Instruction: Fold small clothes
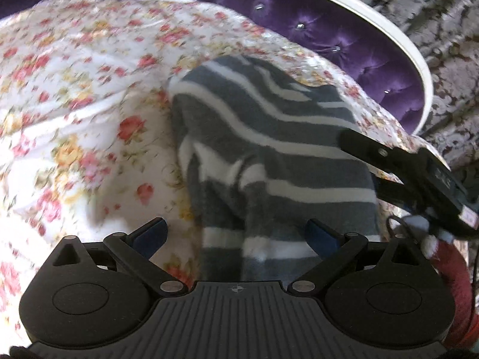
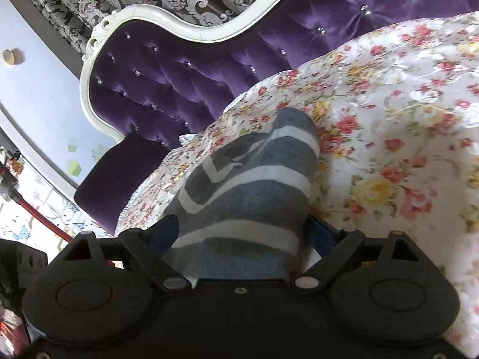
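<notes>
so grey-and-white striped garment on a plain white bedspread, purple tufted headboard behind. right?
Not plain white: the bedspread is floral, red and yellow flowers on white, clear in both wrist views. The striped garment and the purple tufted headboard are as you say.

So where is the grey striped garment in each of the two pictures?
Left wrist view: the grey striped garment lies centre to right, on the floral bedspread.
Right wrist view: it sits lower centre, reaching down between the fingers of the camera's own hand-held gripper.
Shared landmark: the purple tufted headboard, behind the bedspread in both.
</notes>
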Demonstrator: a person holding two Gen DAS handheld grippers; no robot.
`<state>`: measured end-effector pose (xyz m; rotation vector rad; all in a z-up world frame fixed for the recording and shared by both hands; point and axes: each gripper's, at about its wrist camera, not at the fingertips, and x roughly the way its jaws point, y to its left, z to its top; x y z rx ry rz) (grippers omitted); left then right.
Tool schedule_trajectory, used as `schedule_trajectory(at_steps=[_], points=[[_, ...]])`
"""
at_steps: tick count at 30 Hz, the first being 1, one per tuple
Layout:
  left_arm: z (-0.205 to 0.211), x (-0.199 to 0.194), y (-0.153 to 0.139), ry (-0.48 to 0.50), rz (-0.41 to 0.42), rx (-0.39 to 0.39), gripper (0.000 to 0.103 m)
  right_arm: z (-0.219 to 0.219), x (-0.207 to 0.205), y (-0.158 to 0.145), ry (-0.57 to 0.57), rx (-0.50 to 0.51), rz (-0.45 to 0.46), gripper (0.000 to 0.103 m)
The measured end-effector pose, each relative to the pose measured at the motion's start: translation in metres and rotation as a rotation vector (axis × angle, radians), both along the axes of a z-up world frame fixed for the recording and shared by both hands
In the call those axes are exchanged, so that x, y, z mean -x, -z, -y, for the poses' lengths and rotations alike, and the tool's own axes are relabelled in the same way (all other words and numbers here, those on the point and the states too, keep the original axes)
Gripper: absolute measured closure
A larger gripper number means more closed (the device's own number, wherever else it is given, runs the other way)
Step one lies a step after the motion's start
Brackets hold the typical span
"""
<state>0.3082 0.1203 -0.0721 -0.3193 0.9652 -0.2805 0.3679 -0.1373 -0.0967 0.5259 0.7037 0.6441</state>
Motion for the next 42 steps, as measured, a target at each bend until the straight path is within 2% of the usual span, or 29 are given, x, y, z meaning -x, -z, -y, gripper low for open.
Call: schedule_trajectory(at_steps=[4, 6, 7, 8, 9, 11, 13, 17, 24, 29, 34, 36, 37, 40, 42], points=[[0.01, -0.003, 0.002, 0.044, 0.021, 0.067, 0.004, -0.004, -0.006, 0.001, -0.02, -0.002, 0.008, 0.009], [0.014, -0.003, 0.002, 0.046, 0.036, 0.062, 0.021, -0.003, -0.007, 0.001, -0.025, -0.005, 0.003, 0.011], [0.015, -0.003, 0.001, 0.049, 0.047, 0.054, 0.043, -0.002, -0.007, 0.0, -0.019, 0.008, -0.001, 0.016], [0.015, -0.003, 0.0, 0.053, 0.051, 0.056, 0.059, -0.001, -0.006, -0.002, 0.002, 0.048, -0.003, 0.042], [0.014, -0.003, 0.0, 0.055, 0.047, 0.071, 0.062, 0.0, -0.005, -0.003, 0.009, 0.073, -0.008, 0.056], [0.01, -0.004, 0.001, 0.062, 0.037, 0.138, 0.071, 0.005, -0.001, -0.007, 0.012, 0.069, -0.032, 0.056], [0.008, 0.001, -0.001, 0.07, 0.027, 0.173, 0.072, 0.007, 0.007, -0.014, 0.018, 0.099, -0.034, 0.057], [0.021, 0.027, -0.01, 0.116, 0.04, 0.179, 0.073, 0.019, 0.039, -0.028, 0.018, 0.128, -0.055, 0.057], [0.052, 0.114, -0.018, 0.207, 0.068, 0.162, 0.072, 0.047, 0.125, -0.044, -0.003, 0.176, -0.079, 0.056], [0.063, 0.175, -0.009, 0.236, 0.051, 0.141, 0.072, 0.059, 0.187, -0.041, -0.016, 0.189, -0.101, 0.055], [0.06, 0.216, 0.011, 0.171, 0.041, 0.094, 0.072, 0.069, 0.225, -0.021, 0.027, 0.19, -0.104, 0.049], [0.053, 0.222, 0.019, 0.123, 0.044, 0.068, 0.068, 0.074, 0.233, -0.015, 0.085, 0.21, -0.075, 0.046], [0.048, 0.225, 0.023, 0.096, 0.05, 0.074, 0.064, 0.077, 0.237, -0.014, 0.109, 0.205, -0.066, 0.045], [0.038, 0.233, 0.025, 0.033, 0.057, 0.1, 0.061, 0.082, 0.247, -0.015, 0.17, 0.206, -0.029, 0.041], [0.036, 0.244, 0.023, 0.002, 0.078, 0.065, 0.061, 0.083, 0.254, -0.02, 0.191, 0.221, 0.008, 0.04]])
